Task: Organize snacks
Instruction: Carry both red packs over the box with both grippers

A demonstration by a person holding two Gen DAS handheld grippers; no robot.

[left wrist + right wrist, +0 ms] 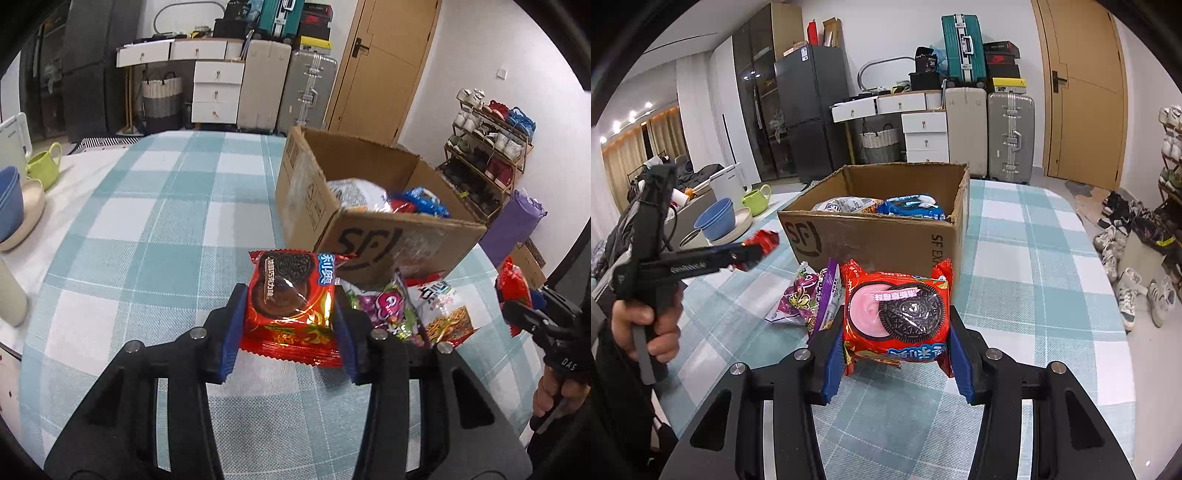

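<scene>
My left gripper (290, 317) is shut on a red chocolate Oreo packet (290, 295), held above the checked tablecloth, left of the cardboard box (402, 236). My right gripper (895, 339) is shut on a red strawberry Oreo packet (897, 314), in front of the same box (875, 236). The box holds several snack bags, among them a blue one (912, 206). A purple candy bag (809, 299) and a noodle-snack bag (443, 306) lie on the table beside the box. The left gripper shows in the right view (753, 251), the right gripper in the left view (517, 306).
Bowls (720, 221), a green cup (755, 199) and a white kettle (729, 182) stand at the table's left side. Checked tablecloth (155, 229) covers the round table. Suitcases, drawers and a shoe rack (487, 147) stand behind.
</scene>
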